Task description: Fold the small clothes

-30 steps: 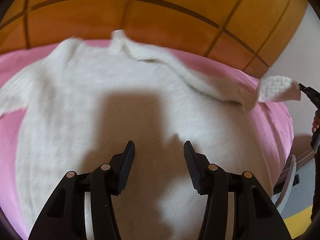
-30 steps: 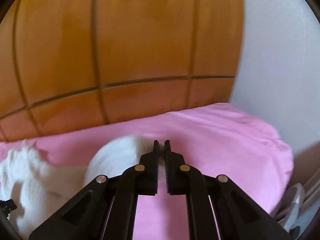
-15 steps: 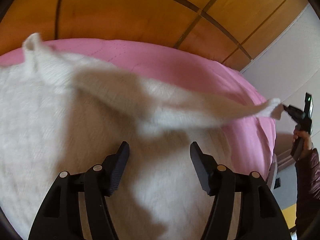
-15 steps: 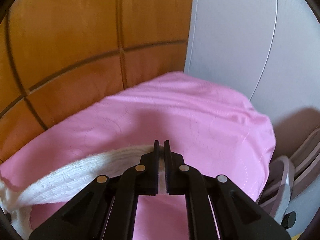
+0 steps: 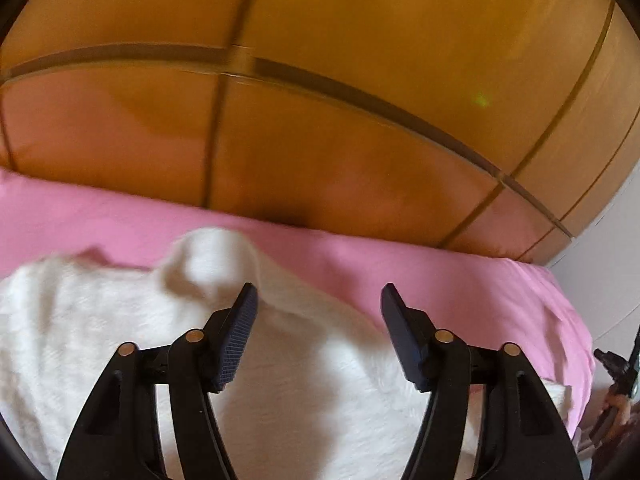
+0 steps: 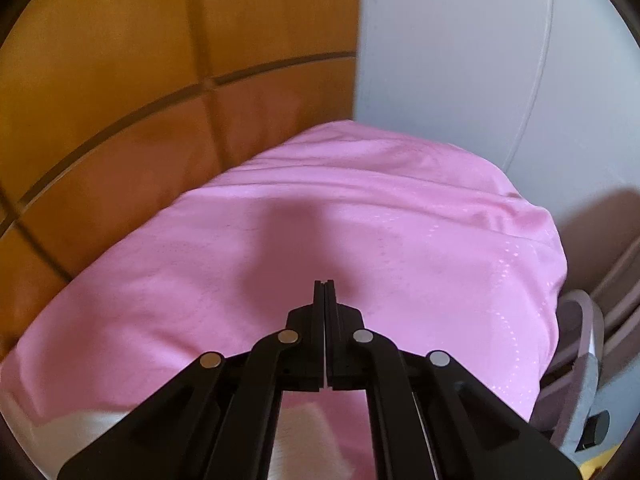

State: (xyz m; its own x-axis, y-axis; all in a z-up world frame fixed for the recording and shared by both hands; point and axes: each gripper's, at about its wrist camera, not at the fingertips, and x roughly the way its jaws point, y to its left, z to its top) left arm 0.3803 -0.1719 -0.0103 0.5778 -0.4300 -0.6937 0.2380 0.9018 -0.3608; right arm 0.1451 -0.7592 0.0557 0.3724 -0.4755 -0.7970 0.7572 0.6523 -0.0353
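Hovering over the bed, left gripper point(image 5: 318, 294) has its jaws wide apart; they've just been opening. Nothing is clamped between them, and the pads press on nothing. White knit sweater point(image 5: 312, 392) lies spread under it on the pink bedsheet point(image 5: 460, 288), covering the near and left part of the bed. A raised, blurred hump of knit point(image 5: 212, 256) sits toward the far edge, just short of the wooden panelling point(image 5: 320, 140) behind the bed. One sleeve runs toward the bed's right edge, with its end point(image 5: 560, 394) lying on the sheet close to that edge. Right gripper point(image 6: 324, 282) has its jaws together, tips meeting above bare pink sheet near the bed's right corner, with no cloth showing at the tips. A thin pale sliver shows low between the pads; can't tell if it's fabric or light. White knit is visible beneath the gripper body at the near edge of its view. From the left wrist view the right gripper sits just off the bed's right edge, held by a hand point(image 5: 618, 406), and appears slightly apart from the sleeve end. White wall point(image 6: 460, 60) meets the panelling at the bed's far right corner.
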